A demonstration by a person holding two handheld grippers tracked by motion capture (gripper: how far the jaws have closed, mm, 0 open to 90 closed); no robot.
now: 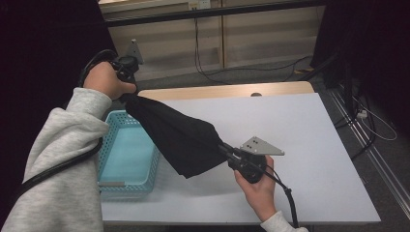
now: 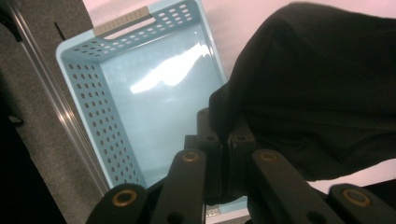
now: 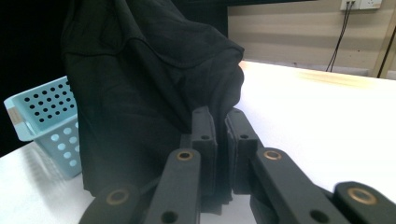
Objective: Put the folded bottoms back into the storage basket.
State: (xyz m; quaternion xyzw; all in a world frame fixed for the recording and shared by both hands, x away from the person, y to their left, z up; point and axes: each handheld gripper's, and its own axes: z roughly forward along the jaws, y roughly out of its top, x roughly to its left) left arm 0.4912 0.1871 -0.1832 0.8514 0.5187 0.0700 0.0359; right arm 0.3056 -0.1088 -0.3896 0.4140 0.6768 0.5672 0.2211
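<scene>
A black cloth (image 1: 179,137) hangs stretched between the 2 tongs above the left half of the white surface (image 1: 309,130). The left tongs (image 1: 126,94) are raised past the far left corner, clenched on one end of the cloth; the left hand (image 1: 104,79) grips them from above, with the grey-sleeved forearm (image 1: 63,164) rising steeply from the near left edge. The right tongs (image 1: 226,149) sit lower, near the middle of the near edge, pointing left and clenched on the cloth's other end; the right hand (image 1: 258,191) holds them from beneath, wrist coming in over the near edge. The cloth slopes down from the left tongs to the right, its loose fold sagging over the right rim of a blue basket (image 1: 123,159) by the left edge.

In the left gripper view, the cloth (image 2: 317,93) is pinched between the jaws above the basket (image 2: 154,93).
</scene>
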